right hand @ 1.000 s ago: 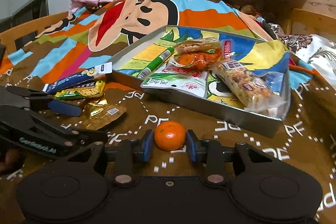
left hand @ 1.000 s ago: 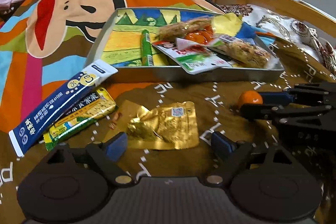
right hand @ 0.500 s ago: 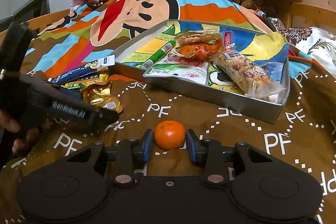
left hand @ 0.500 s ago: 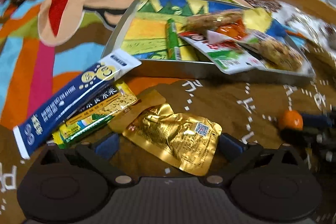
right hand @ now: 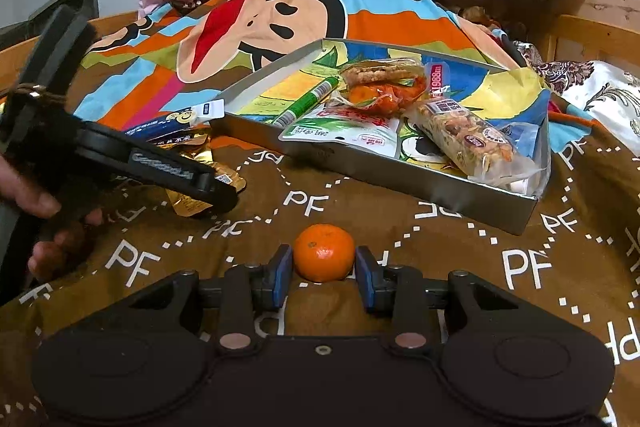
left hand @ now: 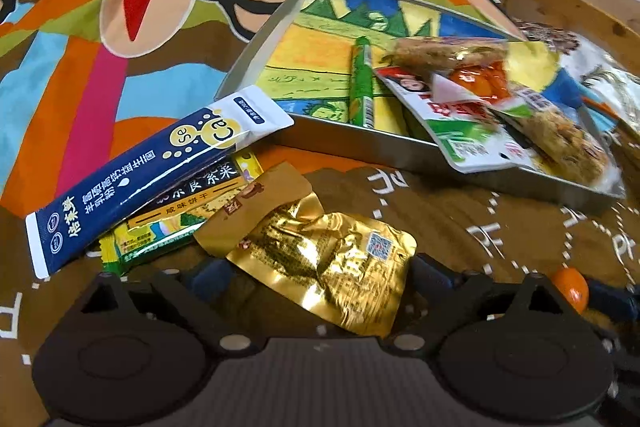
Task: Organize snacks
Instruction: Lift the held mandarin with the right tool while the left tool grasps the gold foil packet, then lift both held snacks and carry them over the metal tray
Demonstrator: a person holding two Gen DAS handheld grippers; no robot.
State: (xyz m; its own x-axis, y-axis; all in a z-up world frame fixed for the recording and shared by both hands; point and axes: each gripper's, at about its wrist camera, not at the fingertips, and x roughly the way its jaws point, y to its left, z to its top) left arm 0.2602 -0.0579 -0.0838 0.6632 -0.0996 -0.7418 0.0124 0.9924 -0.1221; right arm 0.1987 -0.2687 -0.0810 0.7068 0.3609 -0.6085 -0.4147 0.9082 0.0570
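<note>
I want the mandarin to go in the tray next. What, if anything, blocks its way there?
Nothing visible does. The mandarin sits between the right gripper pads, with only bare brown cloth up to the tray wall. The tray's near side is crowded with packets.

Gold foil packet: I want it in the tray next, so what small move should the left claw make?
Probably close the left claw on the gold foil packet: its jaws stand wide either side, not pressing it. The tray lies just beyond.

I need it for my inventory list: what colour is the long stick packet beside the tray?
Dark blue with white ends: the stick packet, clearest in the left wrist view.
</note>
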